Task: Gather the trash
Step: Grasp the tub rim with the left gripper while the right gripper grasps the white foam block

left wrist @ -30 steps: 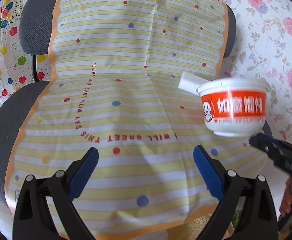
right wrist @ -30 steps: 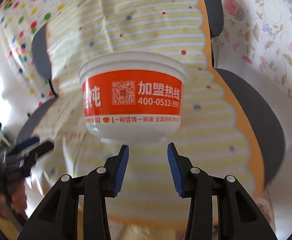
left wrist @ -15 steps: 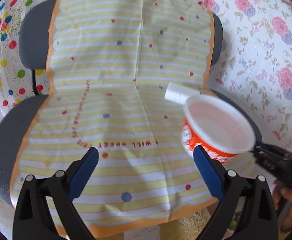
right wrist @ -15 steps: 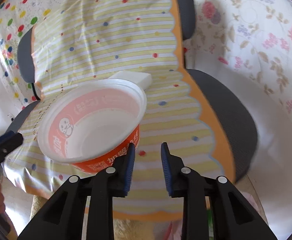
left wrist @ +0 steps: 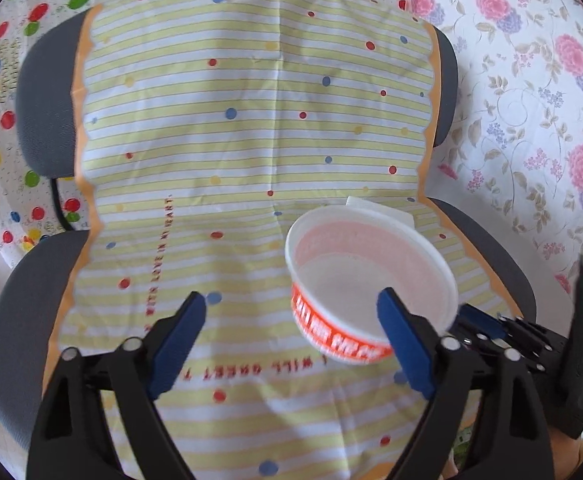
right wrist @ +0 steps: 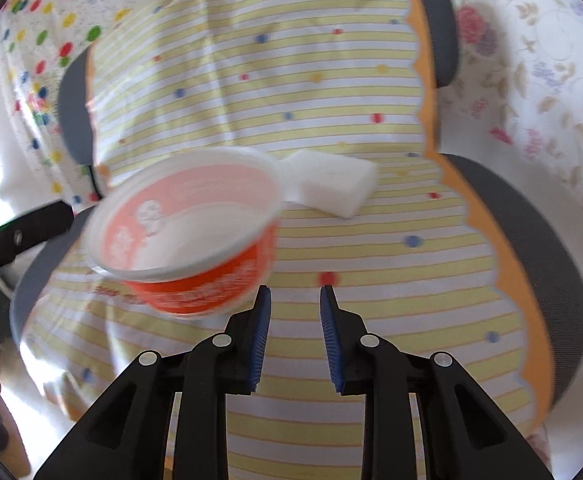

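Orange and white plastic, the bowl (left wrist: 371, 280) is tilted over the right half of the chair (left wrist: 15, 320) seat, with its empty mouth turned up toward both cameras. It is blurred, and I cannot tell whether its base touches the cloth (left wrist: 251, 120). Its white rim sits just beside the outer face of the right hand-held gripper's (right wrist: 295, 292) left finger. In the left wrist view the same rim meets the blue tip of that gripper at the lower right.

The right hand-held gripper has just been closing. Its jaws now stand a narrow gap apart, with only striped cloth showing between them. The left hand-held gripper (left wrist: 291, 298) has also just been closing, but its jaws are spread wide. The bowl lies beyond its tips, partly behind the right finger, and neither pad presses on it.

A white block (right wrist: 331, 186) lies on the seat just behind the bowl, touching or nearly touching the rim.

The yellow-striped cloth drapes over the backrest and seat. Its scalloped orange border leaves grey upholstery bare along both sides. The left half of the seat is open cloth, as is the strip in front of the right gripper's tips. A flowered sheet (left wrist: 531, 120) hangs at the right and a dotted one (left wrist: 11, 80) at the left.
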